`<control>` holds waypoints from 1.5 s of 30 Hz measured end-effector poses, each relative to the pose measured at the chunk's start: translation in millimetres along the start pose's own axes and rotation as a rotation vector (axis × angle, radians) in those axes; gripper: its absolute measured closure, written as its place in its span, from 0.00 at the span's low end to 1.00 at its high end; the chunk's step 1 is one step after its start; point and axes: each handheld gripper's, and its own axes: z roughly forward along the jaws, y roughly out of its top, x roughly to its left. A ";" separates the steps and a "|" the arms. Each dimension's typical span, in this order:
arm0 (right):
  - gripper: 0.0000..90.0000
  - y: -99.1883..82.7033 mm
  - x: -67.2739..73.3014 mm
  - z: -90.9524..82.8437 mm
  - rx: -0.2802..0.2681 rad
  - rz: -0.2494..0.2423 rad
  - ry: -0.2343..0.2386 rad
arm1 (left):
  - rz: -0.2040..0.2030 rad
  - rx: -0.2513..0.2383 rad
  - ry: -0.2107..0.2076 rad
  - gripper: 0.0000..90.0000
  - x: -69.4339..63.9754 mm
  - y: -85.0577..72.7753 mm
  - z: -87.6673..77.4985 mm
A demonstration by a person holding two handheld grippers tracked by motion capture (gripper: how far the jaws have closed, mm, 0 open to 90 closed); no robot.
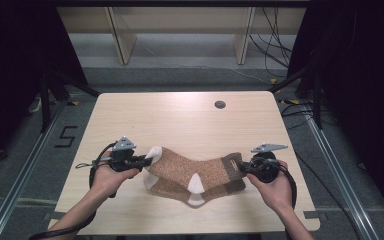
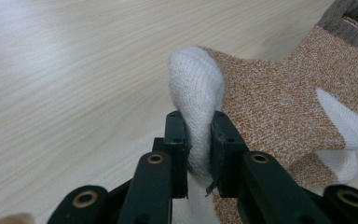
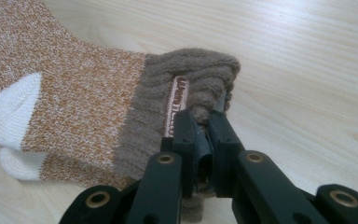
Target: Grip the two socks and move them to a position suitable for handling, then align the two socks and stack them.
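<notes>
Even, soft light falls from above on the pale wooden table (image 1: 180,120), which is the brightest area in the high view; the surroundings to left and right sink into near black. Shadows are faint and short, a thin dark edge under the socks (image 1: 195,177). The high view is slightly soft and grainy, with mild bending of straight lines toward its edges. In both gripper views the knit is sharp, the table's far grain blurs, and a pale sheen washes the wood.

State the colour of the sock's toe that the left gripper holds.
White, on the toe of the sock; clearest in the left gripper view.
</notes>
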 end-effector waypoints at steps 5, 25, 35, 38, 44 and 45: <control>0.93 -4.7 3.0 -1.6 0.003 -0.004 0.009 | -0.002 0.011 -0.014 0.87 -0.6 -10.7 -1.1; 0.93 -18.6 9.3 0.4 -0.021 0.041 0.017 | -0.024 -0.001 -0.024 0.87 -0.1 -21.1 -5.0; 0.93 -17.6 6.0 1.9 0.019 -0.009 0.024 | -0.034 0.000 -0.011 0.87 0.4 -26.9 -2.4; 0.93 -18.9 4.9 5.8 0.011 -0.027 0.032 | -0.031 0.016 -0.017 0.87 -0.1 -29.8 -1.3; 0.93 -25.2 6.4 11.4 0.043 0.008 0.034 | -0.038 0.047 -0.016 0.87 1.0 -38.3 6.6; 0.93 -25.5 5.7 11.2 0.067 0.009 0.028 | -0.048 0.048 -0.019 0.87 0.7 -39.9 8.7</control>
